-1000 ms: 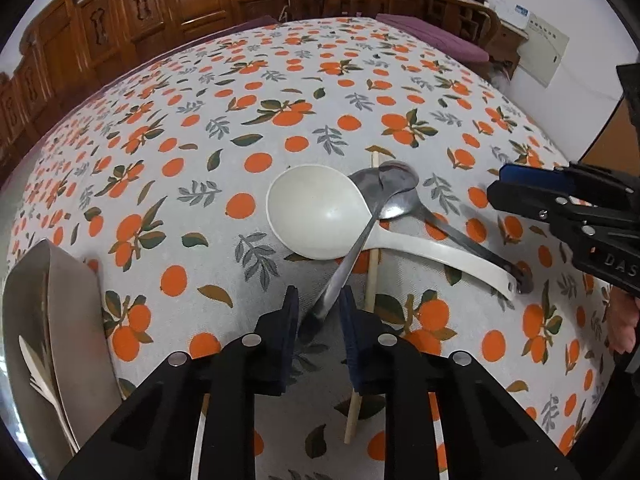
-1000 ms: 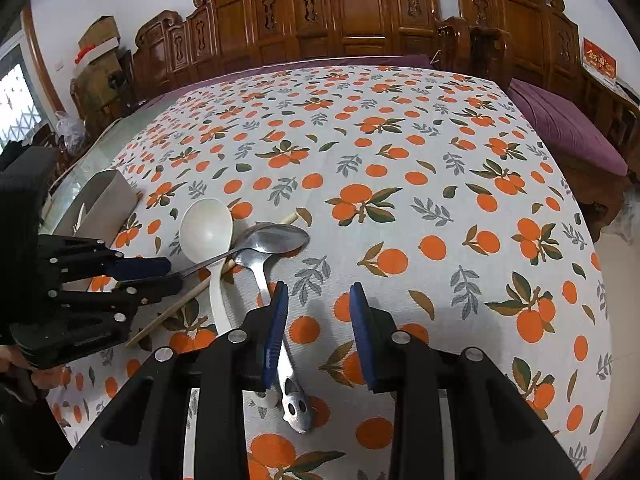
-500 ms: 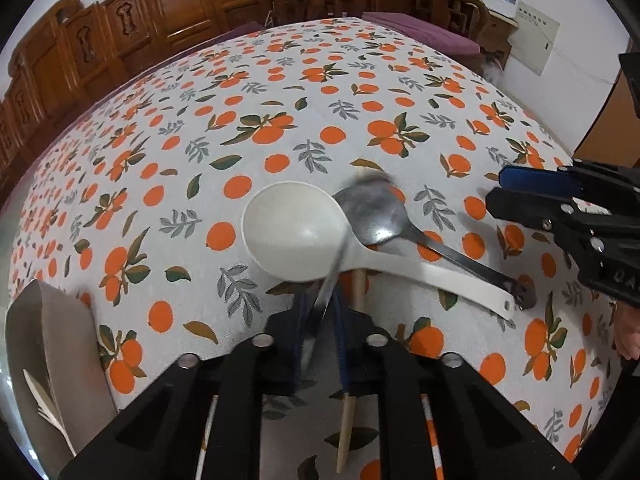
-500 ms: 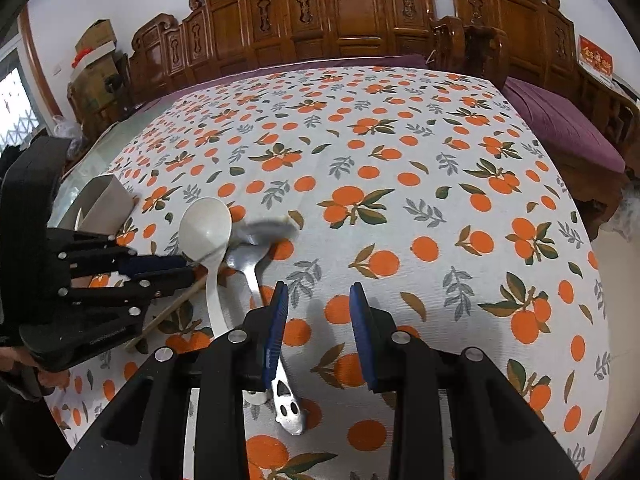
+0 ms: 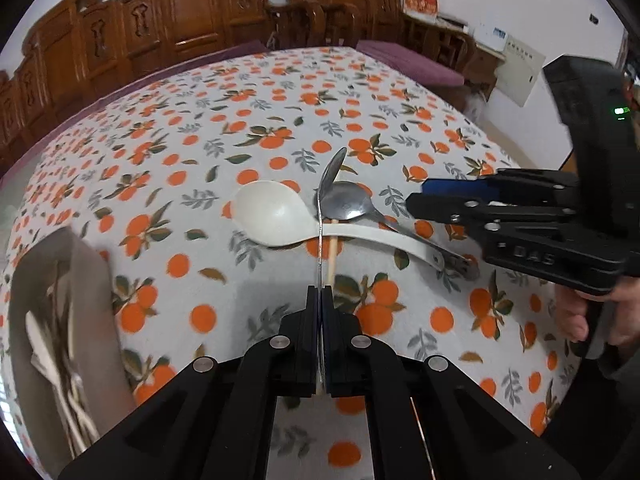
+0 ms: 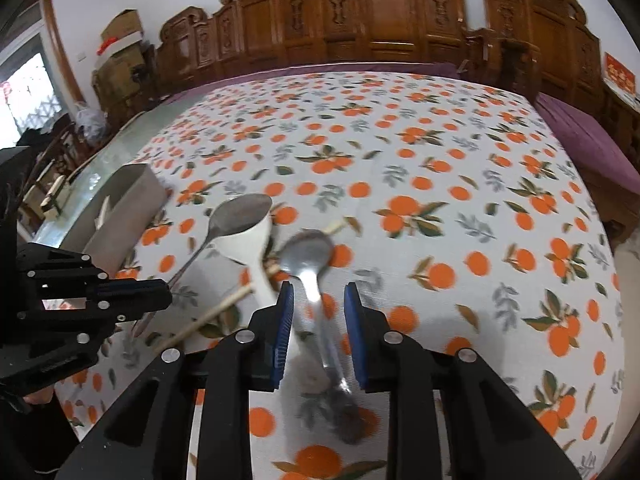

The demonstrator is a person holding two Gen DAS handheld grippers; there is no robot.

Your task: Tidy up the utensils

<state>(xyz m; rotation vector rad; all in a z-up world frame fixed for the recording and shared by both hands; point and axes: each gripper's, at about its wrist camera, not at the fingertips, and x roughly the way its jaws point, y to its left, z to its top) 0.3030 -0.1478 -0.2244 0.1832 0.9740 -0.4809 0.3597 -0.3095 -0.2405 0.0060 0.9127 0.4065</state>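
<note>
My left gripper (image 5: pixel 320 293) is shut on the handle of a metal spoon (image 5: pixel 330 172), which hangs above the table, turned on edge. The same spoon (image 6: pixel 240 213) also shows in the right wrist view, with the left gripper (image 6: pixel 165 292) at its handle's end. A white ladle (image 5: pixel 272 216), a second metal spoon (image 5: pixel 346 205) and a chopstick (image 5: pixel 331 266) lie crossed on the cloth. My right gripper (image 6: pixel 318 304) straddles that second spoon (image 6: pixel 308 252). Its jaws are closing, with the handle between them and a gap on both sides.
A grey tray (image 5: pixel 90 276) with several utensils in it stands at the left; it is also in the right wrist view (image 6: pixel 124 196). The table wears an orange-print cloth (image 5: pixel 280 100). Carved wooden chairs (image 6: pixel 380 12) line the far edge. A person's hand (image 5: pixel 576 316) holds the right gripper.
My left gripper closed on the metal spoon's handle and lifted it off the pile, turning it on edge. My right gripper shifted over the second spoon's handle and its jaws narrowed slightly.
</note>
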